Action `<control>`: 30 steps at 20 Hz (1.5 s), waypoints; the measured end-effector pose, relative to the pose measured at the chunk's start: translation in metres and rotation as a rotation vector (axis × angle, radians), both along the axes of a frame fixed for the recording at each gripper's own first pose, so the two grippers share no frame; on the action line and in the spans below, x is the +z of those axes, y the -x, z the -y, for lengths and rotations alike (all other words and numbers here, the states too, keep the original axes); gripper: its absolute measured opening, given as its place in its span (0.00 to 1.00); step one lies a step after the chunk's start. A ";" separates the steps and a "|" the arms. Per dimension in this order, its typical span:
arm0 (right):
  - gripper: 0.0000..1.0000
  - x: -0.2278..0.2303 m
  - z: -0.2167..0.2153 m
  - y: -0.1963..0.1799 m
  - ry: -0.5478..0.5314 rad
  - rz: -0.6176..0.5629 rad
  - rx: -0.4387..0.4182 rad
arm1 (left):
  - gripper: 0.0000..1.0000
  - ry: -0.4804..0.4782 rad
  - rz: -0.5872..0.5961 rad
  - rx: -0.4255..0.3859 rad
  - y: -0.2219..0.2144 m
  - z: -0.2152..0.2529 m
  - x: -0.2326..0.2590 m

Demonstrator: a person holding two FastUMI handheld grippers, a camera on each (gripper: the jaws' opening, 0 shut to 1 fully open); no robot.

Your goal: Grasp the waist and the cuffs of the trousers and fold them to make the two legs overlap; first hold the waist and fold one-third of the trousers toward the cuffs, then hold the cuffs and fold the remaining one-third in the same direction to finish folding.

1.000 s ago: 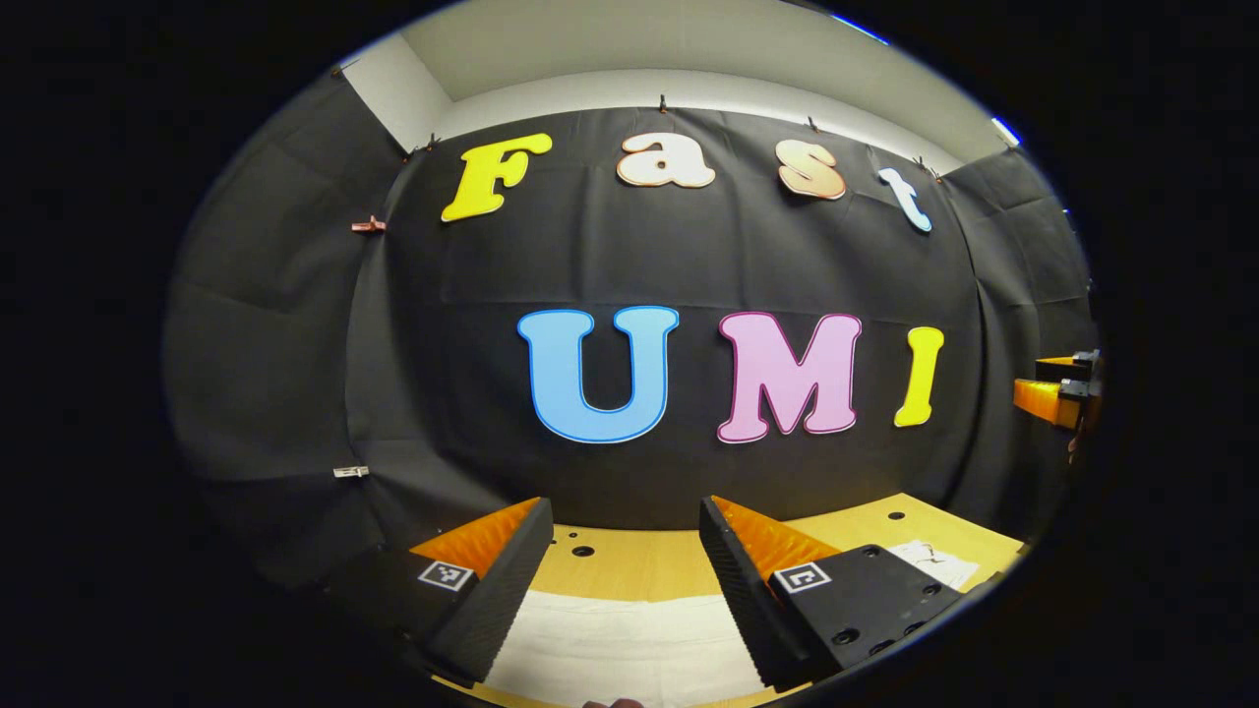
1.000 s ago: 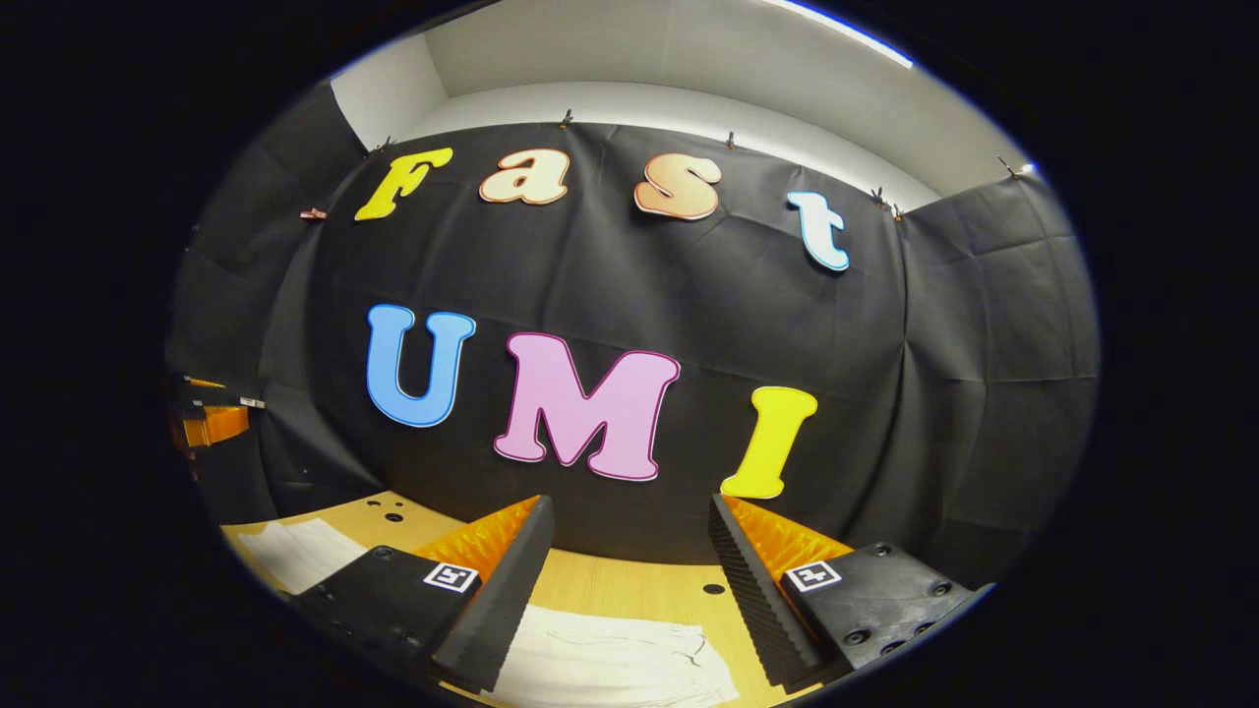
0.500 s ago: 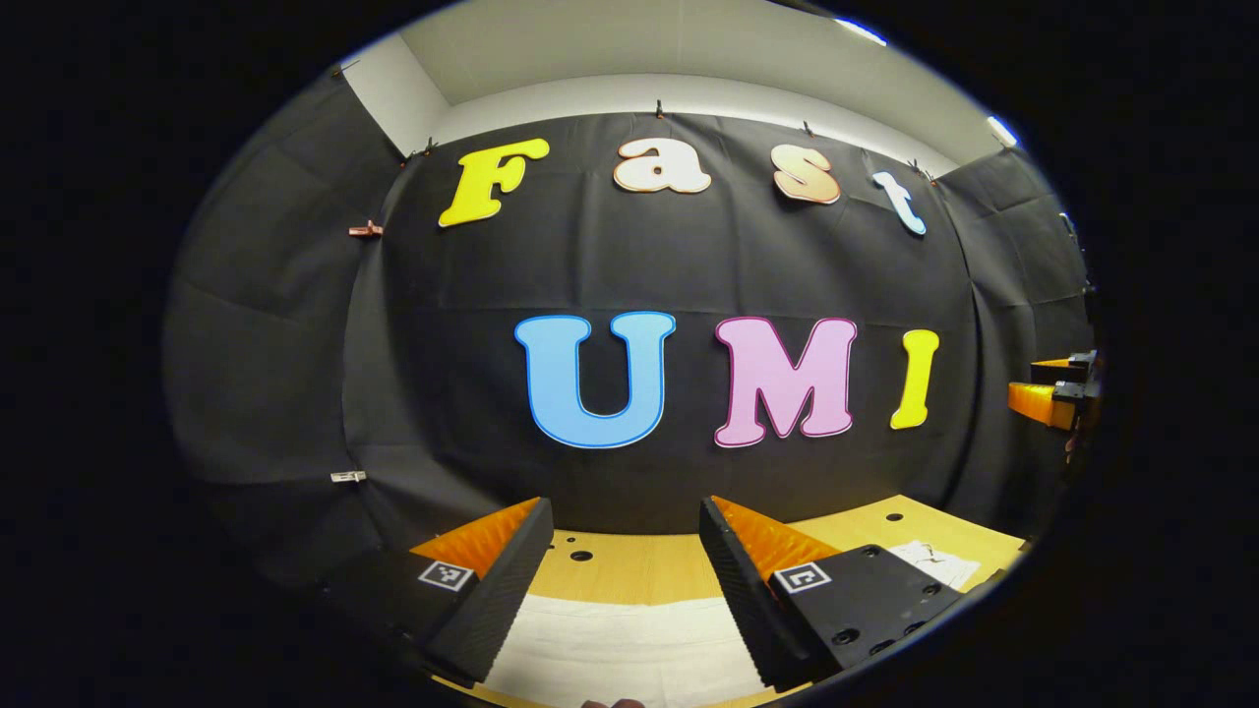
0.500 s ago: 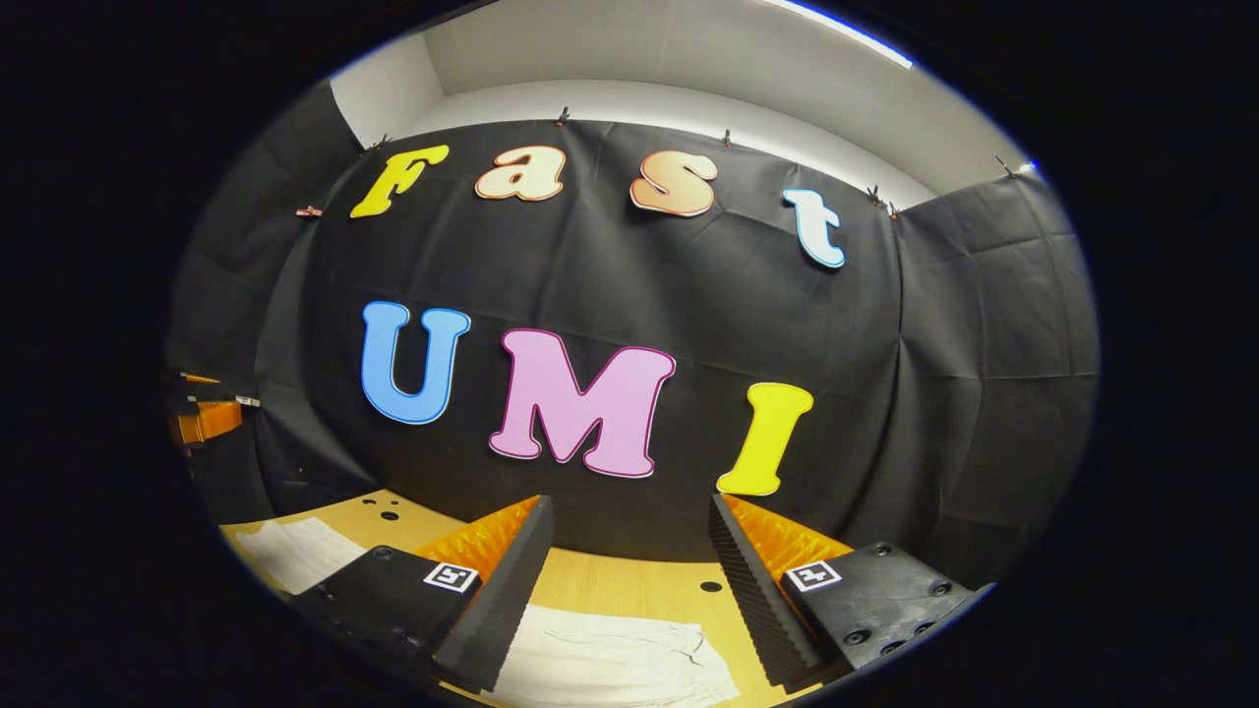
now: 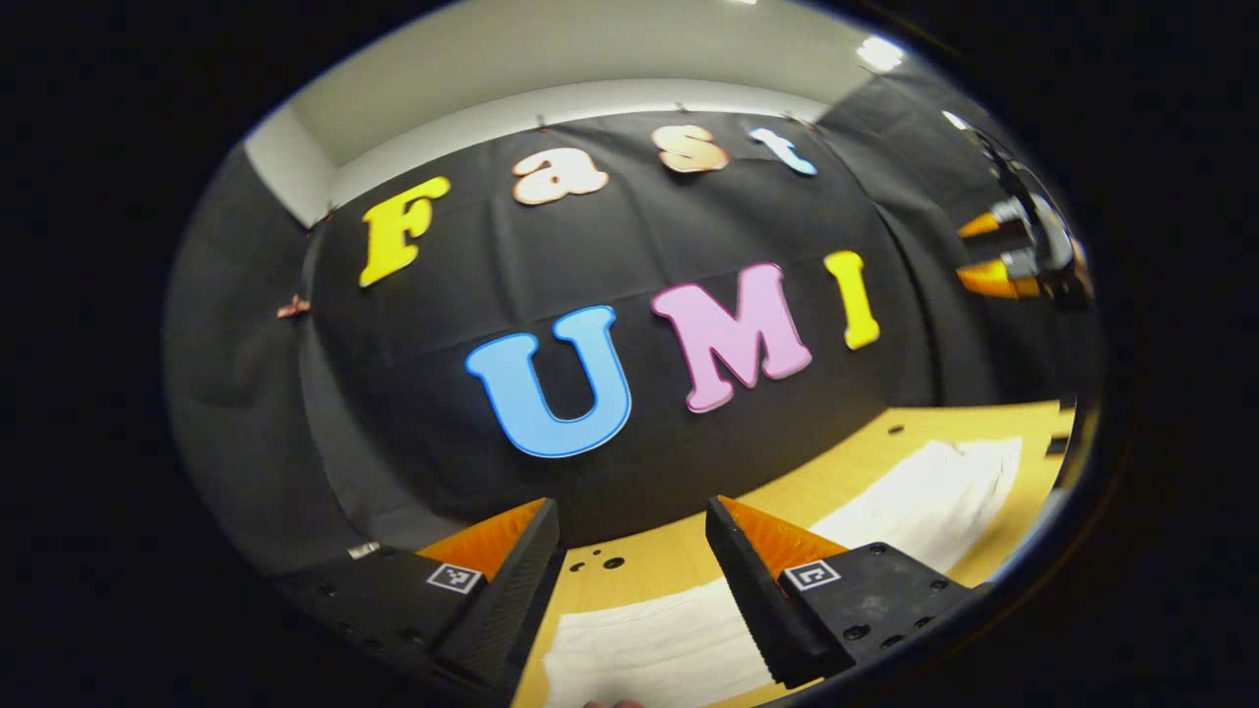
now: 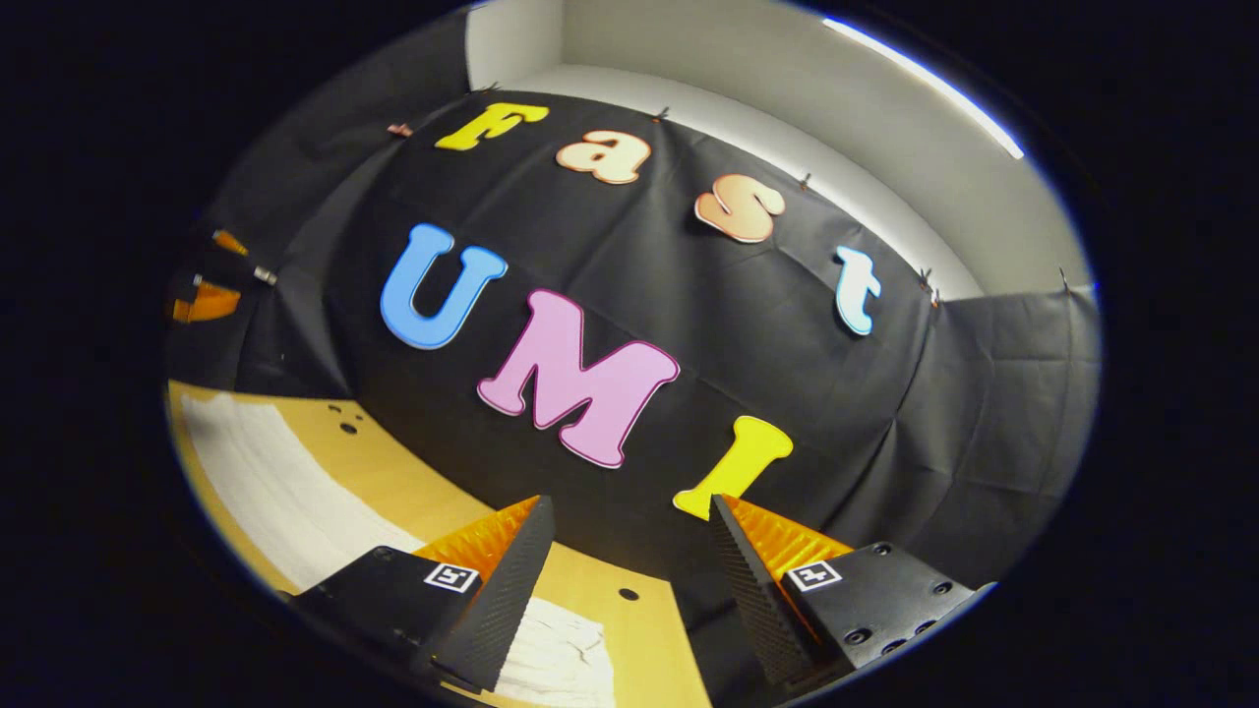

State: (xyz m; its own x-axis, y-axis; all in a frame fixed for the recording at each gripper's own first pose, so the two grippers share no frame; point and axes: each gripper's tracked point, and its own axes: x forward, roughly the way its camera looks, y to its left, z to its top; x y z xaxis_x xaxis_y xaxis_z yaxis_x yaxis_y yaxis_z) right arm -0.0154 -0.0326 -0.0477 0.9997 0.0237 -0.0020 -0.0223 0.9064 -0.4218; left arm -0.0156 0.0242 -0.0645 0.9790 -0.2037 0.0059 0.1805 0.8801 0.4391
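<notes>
Left hand-held gripper: fingers spread, holding nothing, raised above the table. Trousers: white, lying flat on the table, below and between the spread fingers; the near end is cut off at the view's lower edge, the far end runs toward the table's right side. Waist and cuffs hard to tell apart.

Right hand-held gripper: fingers spread, holding nothing, above the table. Trousers: partly hidden under its left finger, stretching away along the table toward the left; creases faint.
</notes>
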 end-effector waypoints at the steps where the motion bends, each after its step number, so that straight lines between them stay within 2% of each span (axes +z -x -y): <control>1: 0.97 -0.012 0.003 0.004 0.061 -0.012 0.012 | 0.96 -0.076 -0.011 -0.009 -0.002 -0.003 -0.012; 3: 0.97 -0.039 0.008 0.010 0.173 -0.061 0.044 | 0.95 -0.198 -0.047 -0.020 0.001 -0.014 -0.047; 5: 0.97 -0.069 0.009 0.019 0.271 -0.107 0.083 | 0.96 -0.281 -0.095 -0.024 0.002 -0.024 -0.079; 9: 0.97 -0.128 0.001 0.033 0.466 -0.181 0.184 | 0.95 -0.376 -0.197 -0.028 0.001 -0.048 -0.141; 11: 0.97 -0.163 0.000 0.043 0.517 -0.225 0.231 | 0.96 -0.423 -0.255 -0.035 0.004 -0.057 -0.172; 15: 0.97 -0.232 0.009 0.058 0.572 -0.355 0.272 | 0.96 -0.504 -0.398 -0.077 0.022 -0.064 -0.233; 19: 0.96 -0.277 0.020 0.070 0.591 -0.449 0.296 | 0.95 -0.584 -0.529 -0.119 0.041 -0.073 -0.281; 20: 0.96 -0.284 0.021 0.071 0.597 -0.465 0.295 | 0.92 -0.606 -0.559 -0.122 0.046 -0.079 -0.291; 21: 0.96 -0.289 0.023 0.073 0.598 -0.477 0.296 | 0.95 -0.628 -0.587 -0.134 0.048 -0.081 -0.300; 26: 0.96 -0.307 0.026 0.068 0.591 -0.516 0.306 | 0.95 -0.721 -0.700 -0.193 0.045 -0.085 -0.343; 30: 0.96 -0.315 0.032 0.066 0.586 -0.530 0.300 | 0.95 -0.828 -0.684 -0.199 0.014 -0.088 -0.345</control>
